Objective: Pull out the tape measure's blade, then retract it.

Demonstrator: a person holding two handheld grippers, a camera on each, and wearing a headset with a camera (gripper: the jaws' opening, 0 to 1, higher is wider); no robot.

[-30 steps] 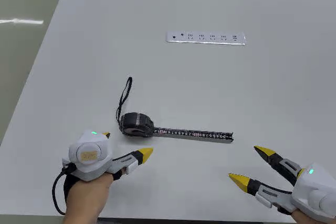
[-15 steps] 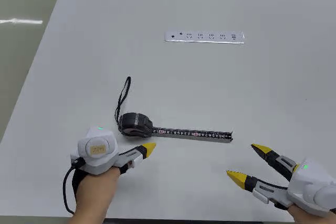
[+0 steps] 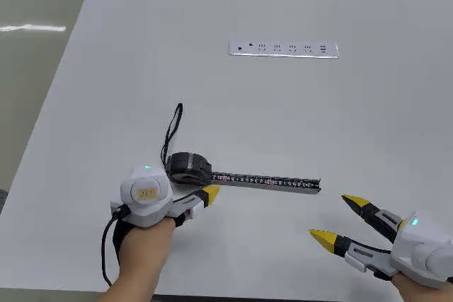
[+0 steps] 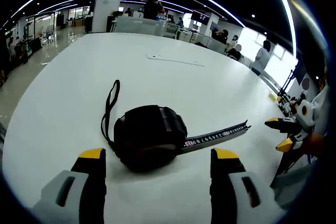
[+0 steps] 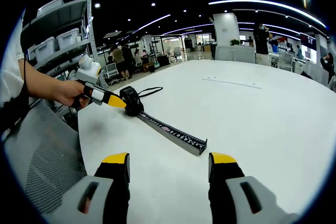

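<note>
Judged step: securing the case before retraction. The blade (image 3: 265, 182) lies extended along the white table (image 3: 318, 118). The tape measure case (image 4: 149, 135) sits just ahead of the left gripper (image 4: 158, 154), whose jaws stand apart and empty. Centre the case between them and close on its flanks, clear of the wrist strap (image 3: 172, 129). The left hand (image 3: 141, 242) reaches in low from the near edge. The right gripper (image 3: 336, 217), jaws apart and empty, hovers near the blade's free end, not touching.

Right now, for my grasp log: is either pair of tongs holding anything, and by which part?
Nothing is held. Left tongs stand open before the tape measure; right tongs open, apart from its blade.
</note>
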